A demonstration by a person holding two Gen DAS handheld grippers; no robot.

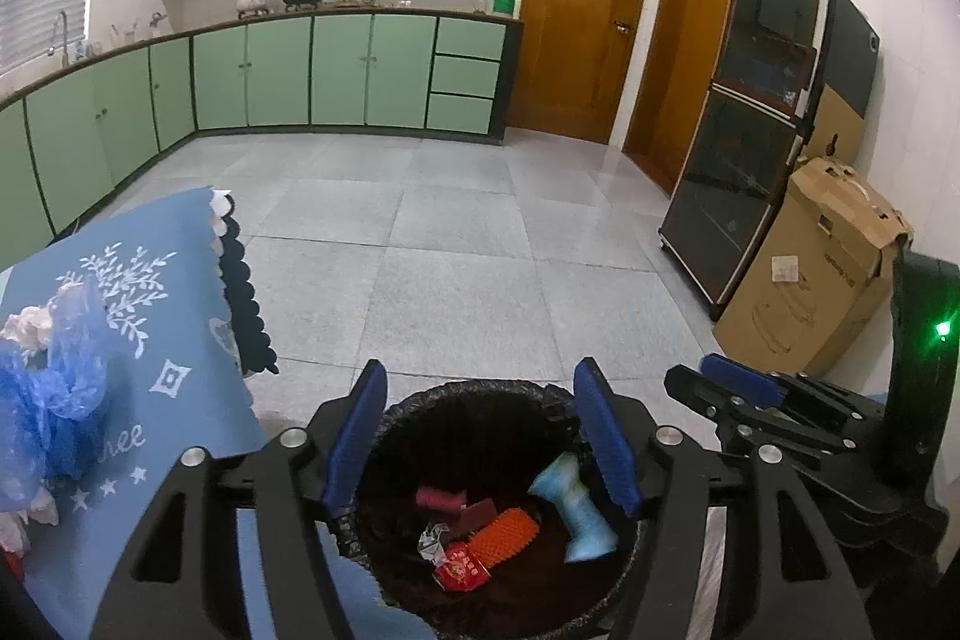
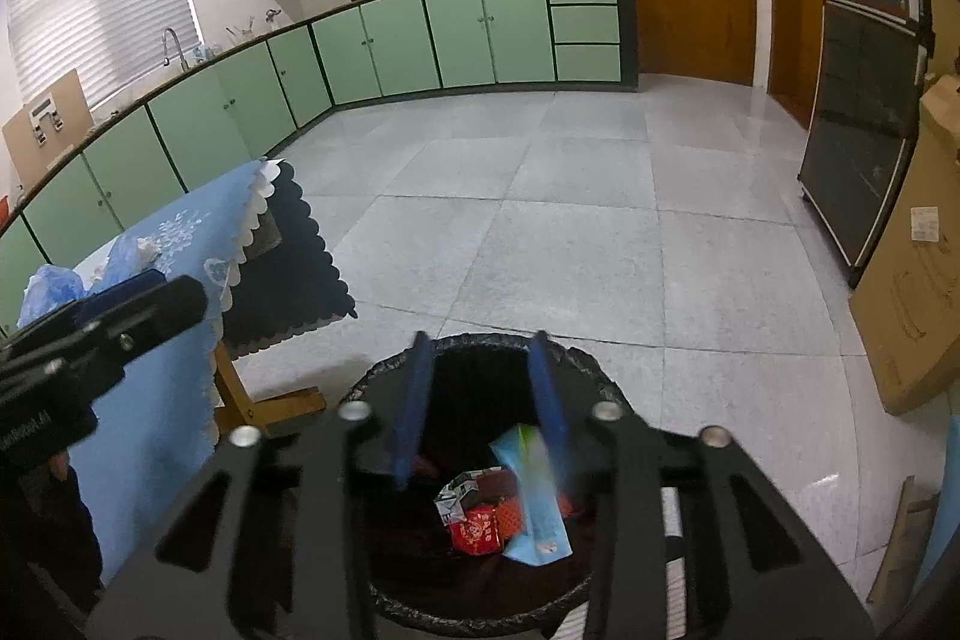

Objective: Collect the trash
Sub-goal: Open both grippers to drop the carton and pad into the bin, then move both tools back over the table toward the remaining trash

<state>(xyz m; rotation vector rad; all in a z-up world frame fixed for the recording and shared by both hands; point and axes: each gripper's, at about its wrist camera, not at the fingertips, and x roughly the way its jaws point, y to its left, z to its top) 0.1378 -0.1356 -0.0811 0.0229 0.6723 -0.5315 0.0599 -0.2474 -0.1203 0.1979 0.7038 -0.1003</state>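
Observation:
A bin with a black liner [image 1: 480,389] [image 2: 384,377] stands on the floor below both grippers. Inside lie a red packet [image 1: 459,569] [image 2: 477,529], an orange ridged piece [image 1: 501,535], a pink roll [image 1: 441,497] and a crumpled wrapper [image 1: 433,541]. My left gripper [image 1: 481,370] hangs open over the bin with nothing between its blue pads. My right gripper [image 2: 481,340] is open too; a pale blue packet [image 2: 534,496] [image 1: 573,514], blurred, lies loose in the bin below its right finger. A crumpled blue plastic bag [image 1: 54,400] [image 2: 51,289] rests on the table.
The table with a blue tablecloth [image 1: 156,316] [image 2: 180,244] is just left of the bin, its wooden foot [image 2: 252,400] close by. A cardboard box [image 1: 810,274] and a dark glass cabinet [image 1: 750,130] stand at the right. Grey tiled floor stretches ahead to green cupboards [image 1: 336,70].

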